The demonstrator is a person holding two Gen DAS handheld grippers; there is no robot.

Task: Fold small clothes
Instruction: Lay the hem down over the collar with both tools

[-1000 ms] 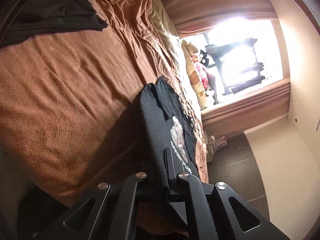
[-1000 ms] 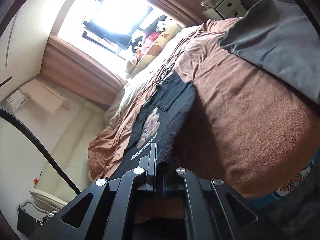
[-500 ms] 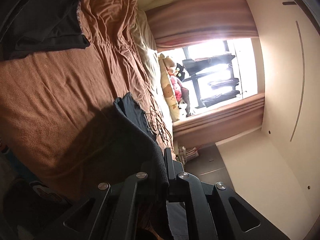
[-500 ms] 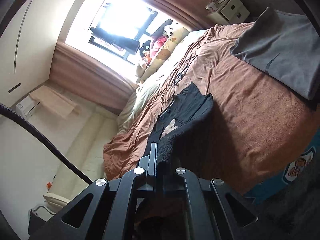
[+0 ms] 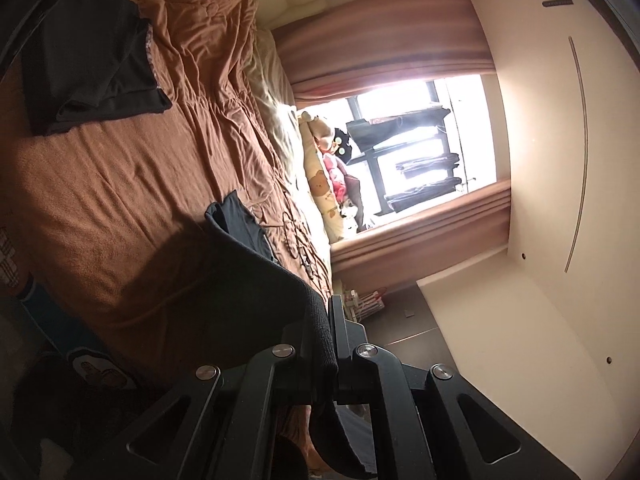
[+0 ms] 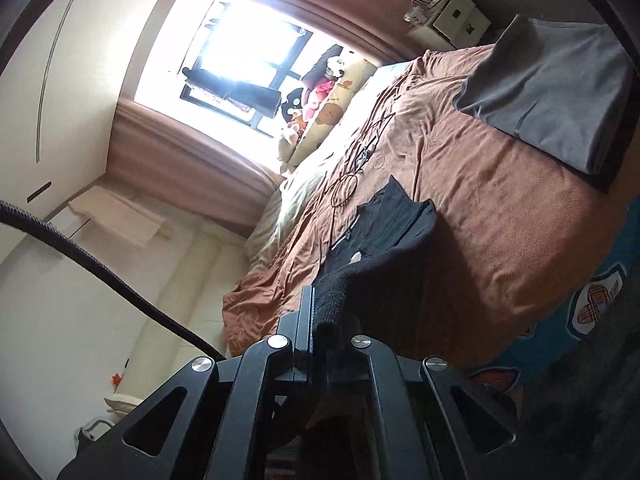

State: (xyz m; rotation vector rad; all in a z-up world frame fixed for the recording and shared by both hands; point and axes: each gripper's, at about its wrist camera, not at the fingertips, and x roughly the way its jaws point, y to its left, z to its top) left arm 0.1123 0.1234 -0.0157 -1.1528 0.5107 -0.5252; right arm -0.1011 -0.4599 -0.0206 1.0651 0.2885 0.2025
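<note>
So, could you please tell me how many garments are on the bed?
3: a black T-shirt pinched at its hem by both grippers, a folded dark garment at one side, a folded grey garment at the other. Others may lie out of view.

Each camera sits close behind its own tool, rolled sideways, facing roughly level across the bed (image 5: 120, 184) toward the window (image 6: 240, 52); both share these.

Bed (image 5: 120, 184) under brown blanket (image 6: 500, 216), rumpled toward far side. Folded dark garment (image 5: 92, 64) lies at left, folded grey garment (image 6: 548, 92) at right. Black T-shirt (image 6: 384, 220) partly rests mid-bed. Thin dark cable (image 6: 344, 192), possibly, beyond it. Cartoon-print pillow (image 5: 320, 188) at far edge.
</note>
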